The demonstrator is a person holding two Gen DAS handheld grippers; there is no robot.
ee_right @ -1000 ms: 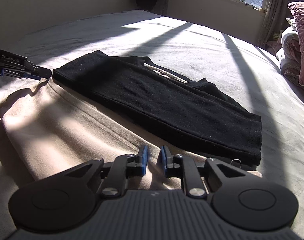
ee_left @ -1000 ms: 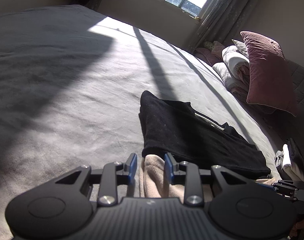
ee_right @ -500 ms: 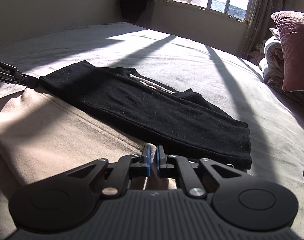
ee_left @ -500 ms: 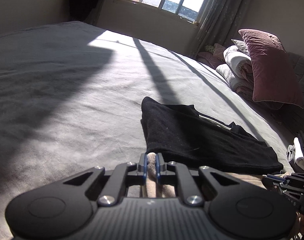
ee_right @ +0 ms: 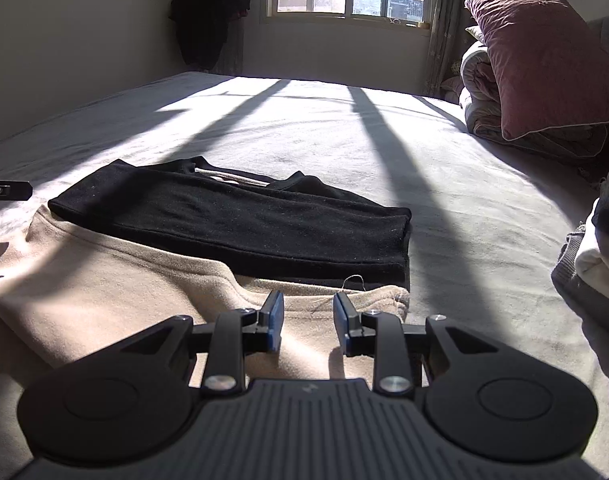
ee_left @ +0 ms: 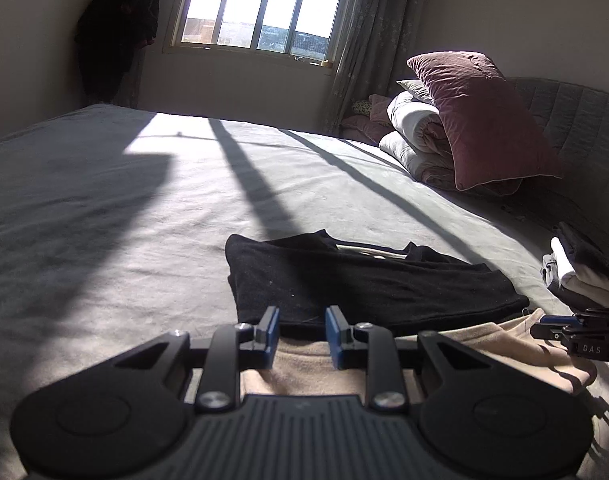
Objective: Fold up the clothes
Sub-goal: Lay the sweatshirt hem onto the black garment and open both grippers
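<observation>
Beige cloth, a soft top (ee_right: 116, 300), lies flat at the near edge of the bed (ee_right: 304, 136), with a black top (ee_right: 232, 224) folded across its far part. The left hand-held gripper (ee_left: 302, 336) and right hand-held gripper (ee_right: 308, 326) have just been opening; their jaws stand apart over the beige hem, pinching nothing. I think this fold is set down, and more folds are left. A stack of folded clothes (ee_left: 584, 276) waits on the right. Far off, a pink pillow (ee_left: 484, 120) leans by a sunny window (ee_left: 260, 4).
</observation>
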